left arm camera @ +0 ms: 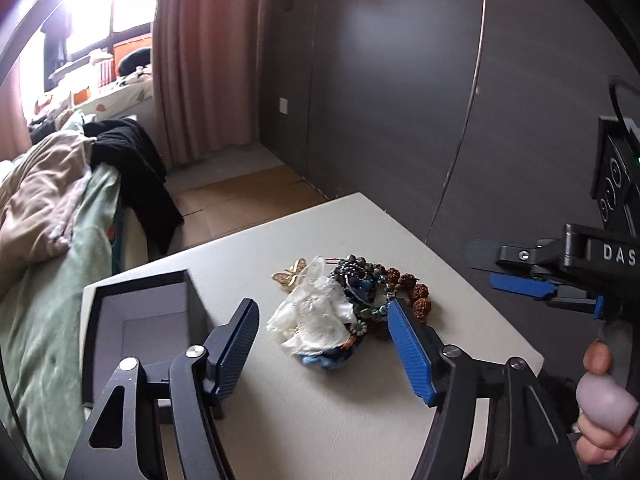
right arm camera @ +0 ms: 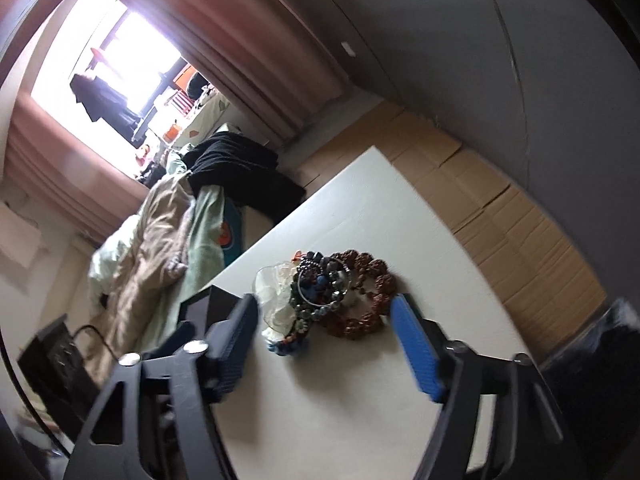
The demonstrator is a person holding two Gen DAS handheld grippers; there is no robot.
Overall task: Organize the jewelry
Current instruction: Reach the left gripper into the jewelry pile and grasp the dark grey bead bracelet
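A pile of jewelry (left arm camera: 340, 304) lies on the white table (left arm camera: 320, 420): a white translucent scrunchie (left arm camera: 316, 316), dark beaded bracelets (left arm camera: 356, 276), a brown seed-bead bracelet (left arm camera: 416, 292) and a gold butterfly clip (left arm camera: 292, 274). An open dark box (left arm camera: 148, 316) with a pale lining stands left of the pile. My left gripper (left arm camera: 322, 320) is open above the table, just short of the pile. My right gripper (right arm camera: 324, 318) is open and empty, also facing the pile (right arm camera: 320, 292); it shows at the right of the left wrist view (left arm camera: 516, 276). The box corner (right arm camera: 212, 304) shows behind its left finger.
A bed with green and beige bedding (left arm camera: 52, 220) and black clothing (left arm camera: 136, 172) lies left of the table. A dark panelled wall (left arm camera: 400, 100) stands behind. Flattened cardboard (right arm camera: 500, 208) covers the floor beyond the table's far edge. Pink curtains (left arm camera: 200, 60) hang by the window.
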